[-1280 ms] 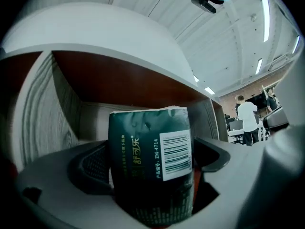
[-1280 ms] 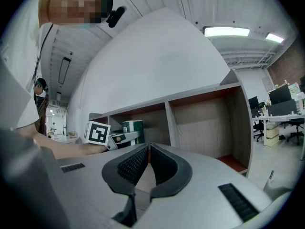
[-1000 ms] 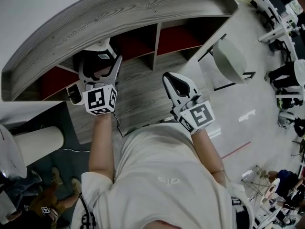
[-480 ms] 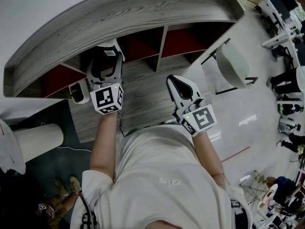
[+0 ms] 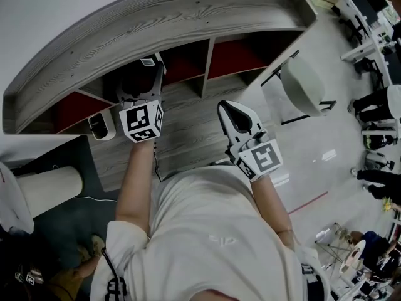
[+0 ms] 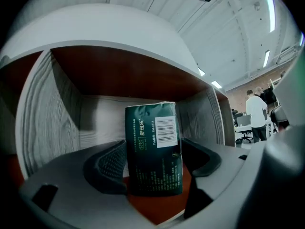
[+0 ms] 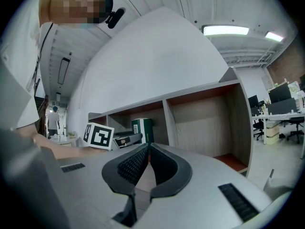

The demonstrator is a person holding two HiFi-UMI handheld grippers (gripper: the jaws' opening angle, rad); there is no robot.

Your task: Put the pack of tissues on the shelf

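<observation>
The pack of tissues [image 6: 152, 128] is dark green with a white barcode label and stands upright between the jaws of my left gripper [image 6: 154, 145]. Both pads press its sides, so the gripper is shut on it. The pack is inside a red-floored compartment of the grey wooden shelf [image 6: 43, 104]. From the head view, my left gripper [image 5: 142, 83] reaches into the shelf [image 5: 163, 24] with the pack [image 5: 148, 63] at its tip. My right gripper [image 5: 229, 108] hovers in front of the shelf, shut and empty. In the right gripper view, the right gripper [image 7: 148, 149] points at the pack [image 7: 141, 128].
A white round-backed chair [image 5: 301, 80] stands to the right of the shelf. A white cylinder [image 5: 47, 190] lies at the left, with a small white device [image 5: 101, 125] near the shelf's left end. Desks and people fill the far right; a person [image 6: 256, 111] stands there.
My left gripper has moved forward into the shelf compartment and its jaws have narrowed onto the pack. The right gripper has barely moved.
</observation>
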